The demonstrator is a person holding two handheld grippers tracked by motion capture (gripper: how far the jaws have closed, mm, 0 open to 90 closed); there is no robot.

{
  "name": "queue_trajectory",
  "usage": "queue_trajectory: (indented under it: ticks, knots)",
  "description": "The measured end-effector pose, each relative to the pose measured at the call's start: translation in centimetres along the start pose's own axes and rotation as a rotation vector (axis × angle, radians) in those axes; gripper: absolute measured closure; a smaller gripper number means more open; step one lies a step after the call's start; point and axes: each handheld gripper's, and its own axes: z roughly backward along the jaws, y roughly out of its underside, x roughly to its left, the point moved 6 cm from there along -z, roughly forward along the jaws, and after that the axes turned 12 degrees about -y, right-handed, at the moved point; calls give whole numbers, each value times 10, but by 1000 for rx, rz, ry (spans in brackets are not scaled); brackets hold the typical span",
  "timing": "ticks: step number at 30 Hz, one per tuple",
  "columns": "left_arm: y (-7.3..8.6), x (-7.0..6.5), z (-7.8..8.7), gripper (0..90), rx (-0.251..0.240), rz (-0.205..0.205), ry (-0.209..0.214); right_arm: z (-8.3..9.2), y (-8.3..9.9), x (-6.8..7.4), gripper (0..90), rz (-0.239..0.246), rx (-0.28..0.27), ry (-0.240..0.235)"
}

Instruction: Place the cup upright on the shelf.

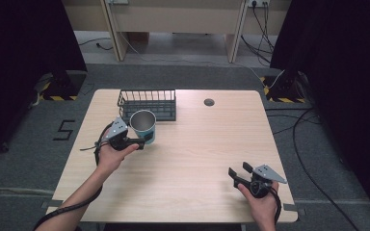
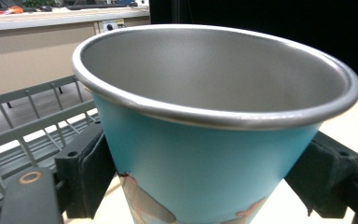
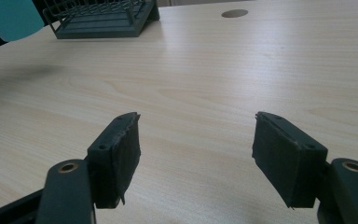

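Note:
A blue cup (image 1: 143, 126) with a bare metal inside and rim stands upright just in front of a dark wire basket (image 1: 147, 103). My left gripper (image 1: 143, 140) is shut on the cup's lower wall. In the left gripper view the cup (image 2: 214, 154) sits between both pads (image 2: 91, 172), with the basket (image 2: 28, 121) behind it to the left. In the right gripper view the cup (image 3: 9, 18) hangs clear of the table above its shadow. My right gripper (image 1: 238, 172) rests open near the table's front right; its jaws (image 3: 196, 154) stand wide apart with nothing between them.
The light wooden table (image 1: 197, 149) has a round cable hole (image 1: 209, 102) at the back right, also seen in the right gripper view as a cable hole (image 3: 234, 13) beside the basket (image 3: 102, 18). Dark curtains flank the table; cables lie on the floor at right.

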Motion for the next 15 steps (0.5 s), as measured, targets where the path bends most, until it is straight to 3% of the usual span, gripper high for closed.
queue_trajectory:
  ticks: [15]
  knots:
    - [-12,13,-8,166,-13,2,-33,0,0,0,325,-3,-1,-1]
